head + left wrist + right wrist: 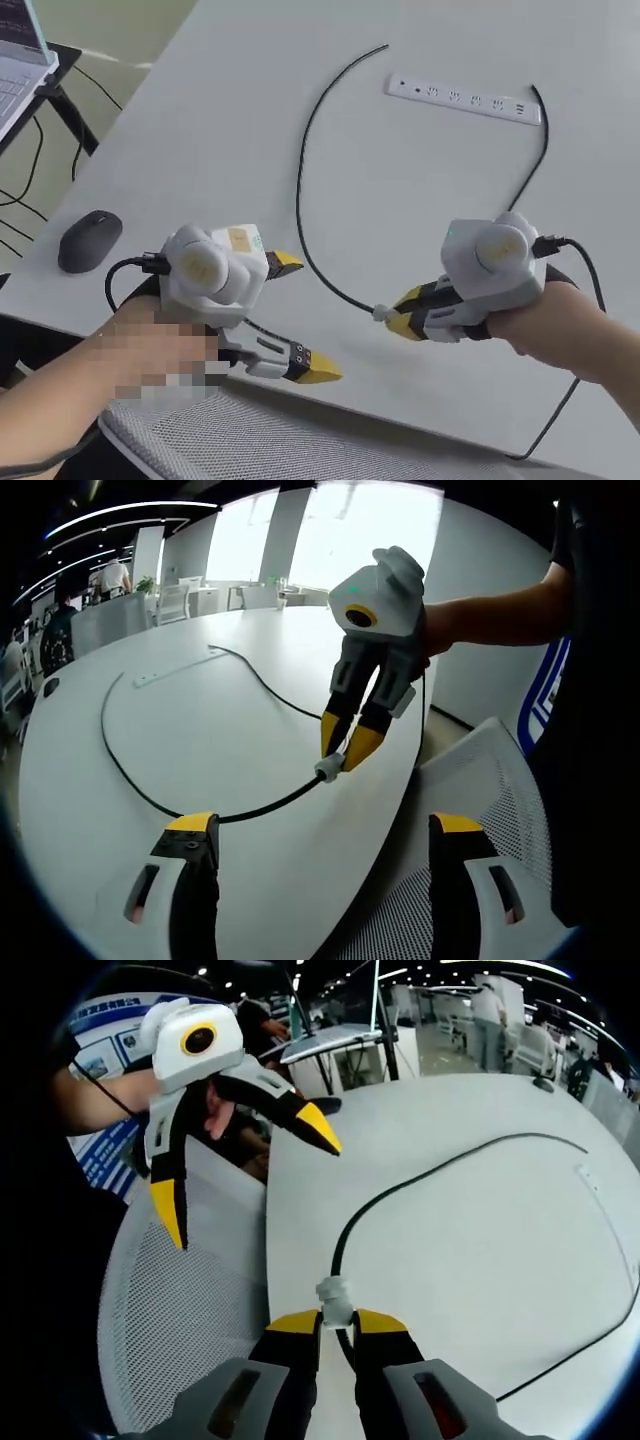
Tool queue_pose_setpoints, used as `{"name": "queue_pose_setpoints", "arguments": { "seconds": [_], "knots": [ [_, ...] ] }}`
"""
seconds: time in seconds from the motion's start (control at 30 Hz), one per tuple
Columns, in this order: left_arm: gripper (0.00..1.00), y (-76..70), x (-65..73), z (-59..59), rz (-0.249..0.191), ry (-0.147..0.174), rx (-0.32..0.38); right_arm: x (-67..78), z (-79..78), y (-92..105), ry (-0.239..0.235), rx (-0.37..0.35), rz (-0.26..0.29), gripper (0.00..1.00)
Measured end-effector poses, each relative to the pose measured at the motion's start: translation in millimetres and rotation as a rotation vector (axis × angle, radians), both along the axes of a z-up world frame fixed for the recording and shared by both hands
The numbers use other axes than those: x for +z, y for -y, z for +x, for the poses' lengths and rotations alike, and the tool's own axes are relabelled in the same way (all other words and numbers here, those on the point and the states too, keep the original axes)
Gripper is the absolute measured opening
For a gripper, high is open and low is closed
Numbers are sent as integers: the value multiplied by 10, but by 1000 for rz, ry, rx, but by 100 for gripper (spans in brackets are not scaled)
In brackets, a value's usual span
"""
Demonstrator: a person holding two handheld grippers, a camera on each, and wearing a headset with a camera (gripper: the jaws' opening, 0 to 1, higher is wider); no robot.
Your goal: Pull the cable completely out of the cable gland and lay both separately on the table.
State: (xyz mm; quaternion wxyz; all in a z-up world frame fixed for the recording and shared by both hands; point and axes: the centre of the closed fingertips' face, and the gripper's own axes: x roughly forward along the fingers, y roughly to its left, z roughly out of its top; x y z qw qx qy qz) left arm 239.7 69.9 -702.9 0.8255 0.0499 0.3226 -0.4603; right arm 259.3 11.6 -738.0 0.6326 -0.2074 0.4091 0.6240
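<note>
Now right tool (395, 316) pinches one cable gland (381, 313) on one cable (300, 180); left tool (308, 317) gapes wide.

The cable (299, 170) is black, its cable gland (381, 313) white, the table (200, 120) pale grey (jaws tipped yellow).

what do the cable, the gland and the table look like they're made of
Cable: likely a rubber or PVC sheath, matte black; it lies in a loose, limp curve. Gland: looks like white moulded plastic, slightly glossy. Table: smooth pale grey top, probably laminate, with a soft sheen.
</note>
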Motion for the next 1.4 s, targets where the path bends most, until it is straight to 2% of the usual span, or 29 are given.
{"name": "queue_pose_setpoints", "arguments": {
  "seconds": [0.37, 0.57, 0.83, 1.0, 1.17, 1.4],
  "knots": [
    [83, 140, 74, 75, -15, 22, -21, 138, -111, 63, 9, 40, 11, 7],
    [81, 157, 125, 86, -22, 27, -38, 204, -149, 60, 7, 45, 23, 7],
    [80, 157, 201, 183, -49, 34, -34, 310, -218, 29, 12, 59, 44, 6],
    [78, 193, 191, 175, -47, 32, -54, 318, -255, 39, 33, 78, 38, 6],
    [72, 274, 125, 122, -46, 20, -95, 343, -250, 44, 51, 80, 47, 7],
    [64, 424, 107, 85, -77, 24, -140, 367, -283, 73, 73, 100, 55, 6]
  ]
}}
